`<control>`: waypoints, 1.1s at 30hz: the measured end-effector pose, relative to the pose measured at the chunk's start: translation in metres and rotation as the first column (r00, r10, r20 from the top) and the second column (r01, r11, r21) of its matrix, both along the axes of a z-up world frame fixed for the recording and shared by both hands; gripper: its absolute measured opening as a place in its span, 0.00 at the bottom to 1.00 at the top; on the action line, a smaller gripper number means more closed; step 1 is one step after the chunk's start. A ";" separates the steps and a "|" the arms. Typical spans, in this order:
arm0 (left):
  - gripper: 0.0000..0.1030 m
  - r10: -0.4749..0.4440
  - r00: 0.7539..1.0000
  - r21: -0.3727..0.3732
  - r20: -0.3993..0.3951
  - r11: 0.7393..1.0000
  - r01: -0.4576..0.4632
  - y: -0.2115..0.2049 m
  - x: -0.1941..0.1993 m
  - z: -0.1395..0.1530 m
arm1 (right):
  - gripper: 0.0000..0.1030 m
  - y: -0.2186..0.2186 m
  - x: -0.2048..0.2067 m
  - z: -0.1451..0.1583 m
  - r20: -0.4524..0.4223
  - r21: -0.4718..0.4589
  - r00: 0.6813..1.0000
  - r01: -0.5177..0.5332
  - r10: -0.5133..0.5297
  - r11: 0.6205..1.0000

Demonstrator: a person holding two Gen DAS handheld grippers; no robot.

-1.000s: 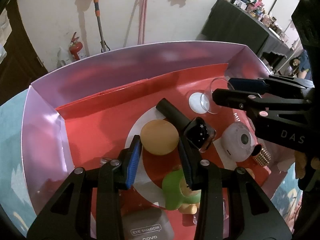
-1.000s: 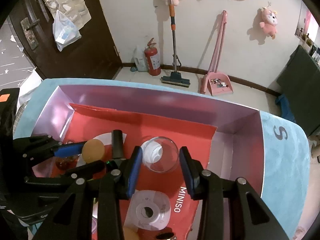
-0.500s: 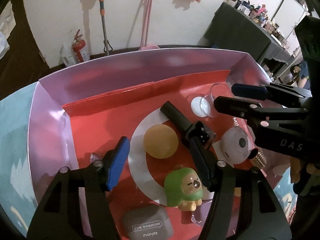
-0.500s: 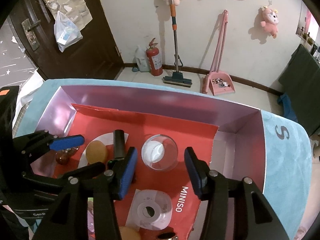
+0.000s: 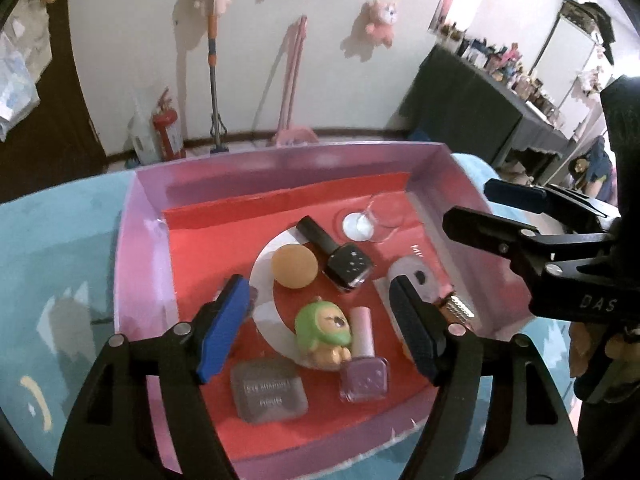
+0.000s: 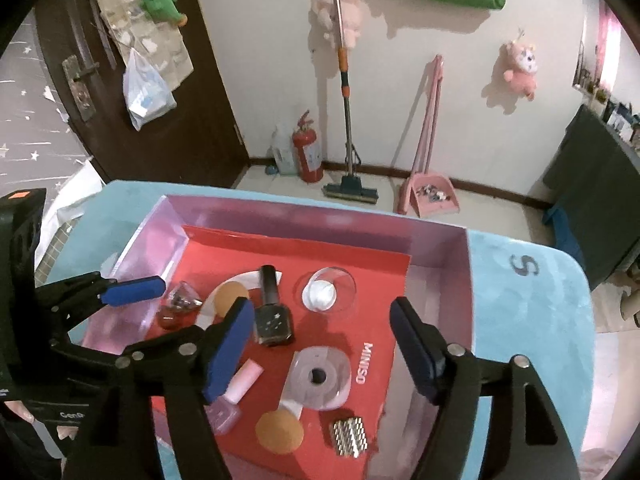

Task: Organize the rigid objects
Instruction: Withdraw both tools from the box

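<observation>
Left gripper [image 5: 320, 324]: jaws opening, nothing between the pads; it hangs tilted down over the near half of the pink box [image 5: 144, 240].
Right gripper [image 6: 320, 344]: jaws opening too, gripping nothing, tilted down above the box's middle.
Box: pink walls, red liner with a white ring; it sits on a blue cloth [image 6: 532, 320].
Black nail polish bottle [image 5: 340, 256]: lies flat at the liner's centre, cap toward the far wall.
Orange sponge [image 5: 295, 266]: touching the bottle's left side.
Clear round dish [image 6: 326, 290]: on its side near the far right corner.
Green figurine [image 5: 324, 330]: upright near the front edge, just beside a lilac polish bottle [image 5: 364, 364].
Grey eyeshadow case [image 5: 270, 390]: at the front edge, lettering blurred.
Hidden: the white compact [image 6: 320, 376] is partly covered by the left gripper's right finger in the left wrist view.
</observation>
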State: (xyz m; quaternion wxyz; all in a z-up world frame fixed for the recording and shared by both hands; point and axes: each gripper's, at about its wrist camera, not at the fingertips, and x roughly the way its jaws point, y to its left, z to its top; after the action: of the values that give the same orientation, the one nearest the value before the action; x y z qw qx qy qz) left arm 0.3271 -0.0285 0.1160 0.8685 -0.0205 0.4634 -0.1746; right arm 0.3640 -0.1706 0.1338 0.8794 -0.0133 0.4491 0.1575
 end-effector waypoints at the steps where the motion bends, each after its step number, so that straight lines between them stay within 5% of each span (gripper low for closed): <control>1: 0.71 0.005 1.000 0.004 0.019 1.000 -0.005 0.000 -0.007 0.004 | 0.81 -0.001 -0.006 0.004 0.016 0.001 1.000 0.004 -0.004 1.000; 14: 0.79 0.113 0.967 0.034 0.227 0.992 -0.124 0.011 -0.081 0.017 | 1.00 -0.015 -0.098 0.026 0.226 -0.003 0.972 0.072 -0.069 0.997; 23: 0.88 0.184 0.922 0.019 0.342 0.979 -0.203 0.012 -0.105 -0.005 | 1.00 -0.017 -0.123 -0.013 0.284 0.020 0.952 0.116 -0.116 0.993; 33: 0.88 0.197 0.912 0.068 0.360 0.969 -0.236 0.001 -0.083 -0.037 | 1.00 -0.006 -0.107 -0.057 0.341 -0.048 0.931 0.159 -0.134 0.986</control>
State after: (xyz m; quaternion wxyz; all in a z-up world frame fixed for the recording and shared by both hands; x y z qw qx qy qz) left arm 0.2444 -0.0278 0.0787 0.9508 0.0074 0.3052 -0.0526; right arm 0.2566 -0.1766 0.0770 0.9513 -0.0395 0.2977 0.0698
